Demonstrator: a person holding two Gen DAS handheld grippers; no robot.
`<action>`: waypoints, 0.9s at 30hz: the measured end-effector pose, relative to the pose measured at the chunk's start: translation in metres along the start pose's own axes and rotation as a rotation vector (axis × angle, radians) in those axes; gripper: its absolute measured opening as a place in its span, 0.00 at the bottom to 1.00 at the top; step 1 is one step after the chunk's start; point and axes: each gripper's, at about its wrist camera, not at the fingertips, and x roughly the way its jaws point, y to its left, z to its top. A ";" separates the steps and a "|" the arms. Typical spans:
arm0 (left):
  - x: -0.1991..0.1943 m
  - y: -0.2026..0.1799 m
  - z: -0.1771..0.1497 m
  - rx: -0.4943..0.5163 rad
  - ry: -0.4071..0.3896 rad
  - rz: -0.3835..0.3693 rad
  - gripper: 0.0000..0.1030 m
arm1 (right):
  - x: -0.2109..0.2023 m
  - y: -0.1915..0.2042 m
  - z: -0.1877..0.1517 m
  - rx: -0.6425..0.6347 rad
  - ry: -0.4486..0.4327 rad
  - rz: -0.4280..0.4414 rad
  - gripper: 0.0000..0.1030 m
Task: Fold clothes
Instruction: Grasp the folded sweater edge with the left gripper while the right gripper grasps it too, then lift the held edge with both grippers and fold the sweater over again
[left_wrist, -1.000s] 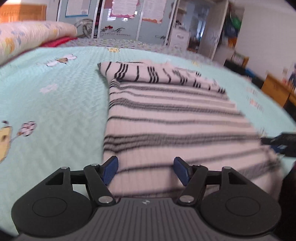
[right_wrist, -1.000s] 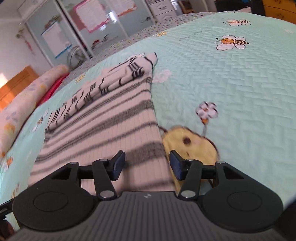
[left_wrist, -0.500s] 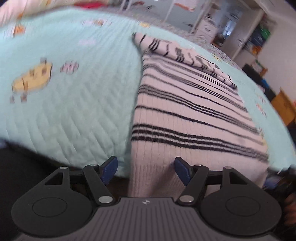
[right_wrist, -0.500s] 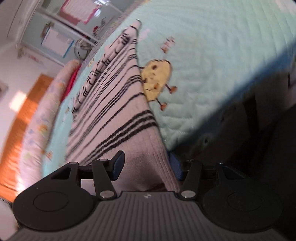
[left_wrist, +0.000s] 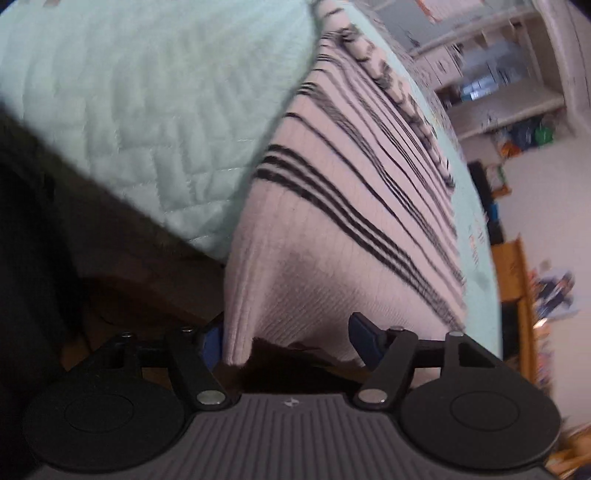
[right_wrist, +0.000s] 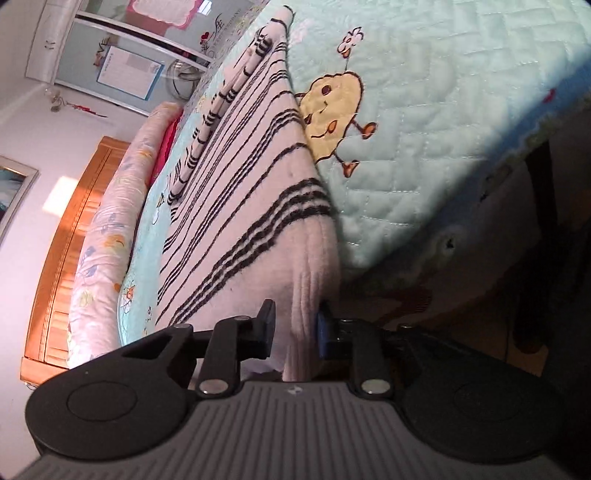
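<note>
- The striped sweater (left_wrist: 354, 192) lies flat on the bed (left_wrist: 147, 110), its long axis running straight away from both grippers toward the far end, where the folded sleeves (right_wrist: 236, 85) cross it.
- Its ribbed hem (right_wrist: 310, 288) hangs at the near bed edge – the part closest to the jaws, and the part a lengthwise fold would have to carry forward over the body.
- Each hand takes 1 hem corner: the left gripper (left_wrist: 288, 341) at the left corner, the right gripper (right_wrist: 293, 328) at the right corner, so neither is nearer than the other.
- Right gripper: jaws narrow and closing, with the hem corner bunched between the 2 pads and both pads pressing on the knit – a pinch on the sweater, by the look of it.
- Left gripper: jaws wide and closing a little; the hem corner sits between them, its edge right against the left pad, while the right pad (left_wrist: 364, 338) stands clear of the cloth in front of it, so nothing is held yet.
- Judgement: the left jaws need to close on their corner before both corners can lift together; lifting on the right alone would skew the hem.
</note>
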 end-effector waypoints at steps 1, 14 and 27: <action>0.000 0.004 0.001 -0.027 0.003 -0.012 0.69 | 0.000 0.000 0.000 0.003 0.001 -0.003 0.30; -0.022 -0.030 -0.012 0.143 -0.081 -0.202 0.06 | -0.019 0.017 0.000 -0.065 -0.094 0.148 0.08; -0.009 -0.020 -0.011 0.039 -0.083 -0.075 0.32 | -0.009 0.012 -0.006 -0.045 -0.048 -0.003 0.38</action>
